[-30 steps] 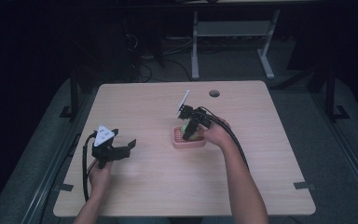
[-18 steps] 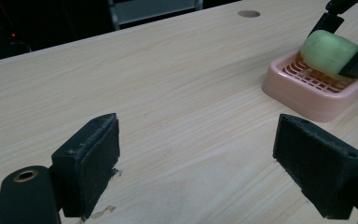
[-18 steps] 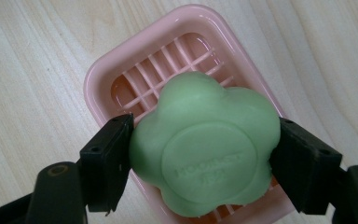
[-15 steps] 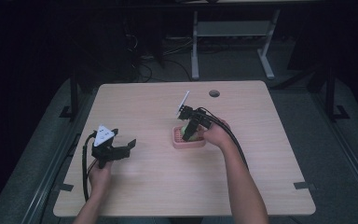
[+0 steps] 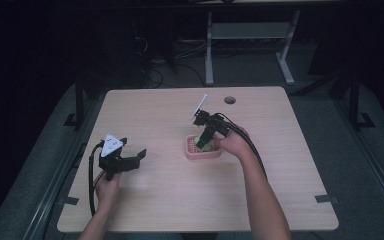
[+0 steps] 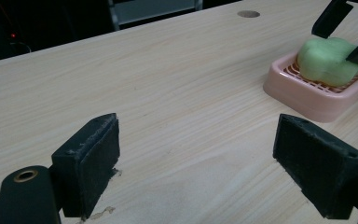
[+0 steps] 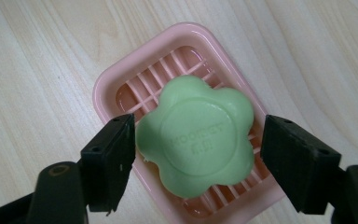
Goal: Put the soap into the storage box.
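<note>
In the high view, the green soap (image 5: 206,145) is seen lying in the pink soap dish (image 5: 192,151) at mid-table, under the right gripper (image 5: 203,141). The left gripper (image 5: 136,156) is held open, well apart to the left.

In the left gripper view, its jaws stand wide over bare table (image 6: 168,93).

In the right gripper view, the 2 jaws are spread, one touching the soap's left edge, the other just clear. The flower-shaped bar is judged stiff, light and slippery; opposite lobes are best pinched.
</note>
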